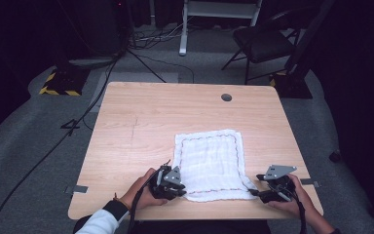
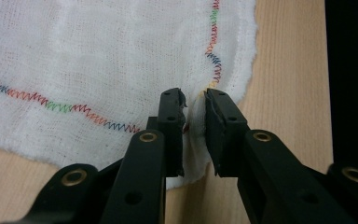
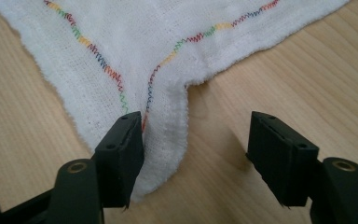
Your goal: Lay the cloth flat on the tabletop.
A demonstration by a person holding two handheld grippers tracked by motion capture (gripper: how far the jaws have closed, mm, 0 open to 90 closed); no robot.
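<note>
A white cloth with a multicoloured zigzag stitch line lies flat on the wooden table, near the front edge. My left gripper is at the cloth's near left corner. In the left gripper view the jaws stand almost together, pinching a fold of the cloth's edge. My right gripper is at the near right corner. In the right gripper view it stands open. The cloth's folded corner lies between the jaws, against the left fingertip and apart from the right one.
A round cable hole sits near the table's far right. A dark chair and a white frame stand on the grey floor beyond the table. Cables run across the floor at the left. Bare wood lies left of and behind the cloth.
</note>
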